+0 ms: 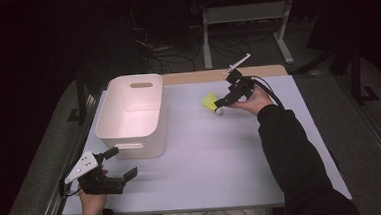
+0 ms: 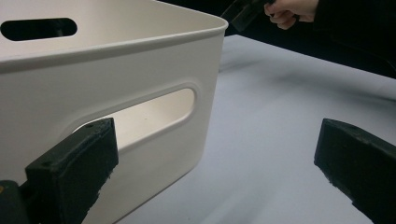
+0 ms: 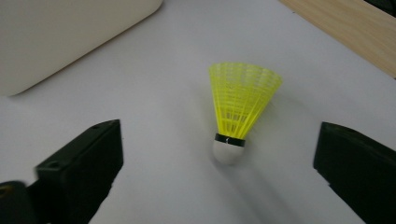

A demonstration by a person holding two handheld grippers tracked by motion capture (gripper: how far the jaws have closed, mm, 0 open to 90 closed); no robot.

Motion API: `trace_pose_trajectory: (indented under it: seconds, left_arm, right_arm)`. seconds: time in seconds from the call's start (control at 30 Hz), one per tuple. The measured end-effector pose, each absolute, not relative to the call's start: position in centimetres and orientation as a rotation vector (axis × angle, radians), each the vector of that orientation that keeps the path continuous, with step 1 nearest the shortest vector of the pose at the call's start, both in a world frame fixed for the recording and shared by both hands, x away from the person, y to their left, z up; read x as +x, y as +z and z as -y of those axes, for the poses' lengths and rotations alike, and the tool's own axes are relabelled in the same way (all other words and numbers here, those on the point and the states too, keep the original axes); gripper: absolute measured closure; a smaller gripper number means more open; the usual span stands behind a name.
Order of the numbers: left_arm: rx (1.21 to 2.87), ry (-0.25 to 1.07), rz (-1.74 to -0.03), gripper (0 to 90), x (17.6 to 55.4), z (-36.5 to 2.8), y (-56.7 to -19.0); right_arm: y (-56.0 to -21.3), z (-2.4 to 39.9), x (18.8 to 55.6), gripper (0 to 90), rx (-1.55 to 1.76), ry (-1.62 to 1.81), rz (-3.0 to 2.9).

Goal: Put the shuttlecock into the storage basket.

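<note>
My right gripper [image 3: 219,154] gapes wide over the shuttlecock [image 3: 238,109], yellow mesh cone, white rounded cork. My left gripper [image 2: 217,163] stands open beside the smooth white bin [image 2: 140,60].

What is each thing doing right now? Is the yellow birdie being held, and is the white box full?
Shuttlecock: lying on the table, not held, between the open jaws without touching them.
White bin: upright, nothing visible inside.
Right gripper: open, just above the shuttlecock.
Left gripper: open, holding nothing, beside the bin's handle slot.
Table: flat, bearing the bin and the shuttlecock.
</note>
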State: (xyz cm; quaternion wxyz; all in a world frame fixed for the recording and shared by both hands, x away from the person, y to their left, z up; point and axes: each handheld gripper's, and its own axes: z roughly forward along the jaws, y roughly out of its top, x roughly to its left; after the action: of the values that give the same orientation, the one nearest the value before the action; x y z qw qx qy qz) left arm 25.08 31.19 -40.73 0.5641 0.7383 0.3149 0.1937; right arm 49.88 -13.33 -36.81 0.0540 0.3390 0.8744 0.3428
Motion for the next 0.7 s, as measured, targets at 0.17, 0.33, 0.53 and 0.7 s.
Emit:
trace_pose_trajectory:
  seconds: [0.17,0.33,0.53,0.7]
  left_arm:
    - [1.738,0.457,-0.74,0.0,25.1,-31.2,-40.7]
    - [1.739,0.456,-0.738,0.0,25.1,-31.2,-40.7]
    - [1.74,0.457,-0.738,0.0,25.1,-31.2,-40.7]
    - [1.741,0.457,-0.737,0.0,25.1,-31.2,-40.7]
  right_arm:
    - [-37.1,13.0,50.6,0.4,1.01,1.042,-2.678]
    - [-38.0,12.7,51.0,0.4,1.006,1.046,-2.695]
    - [-39.3,12.6,51.5,0.0,1.021,1.005,-2.718]
    - [-40.0,12.4,51.7,0.0,1.038,0.99,-2.722]
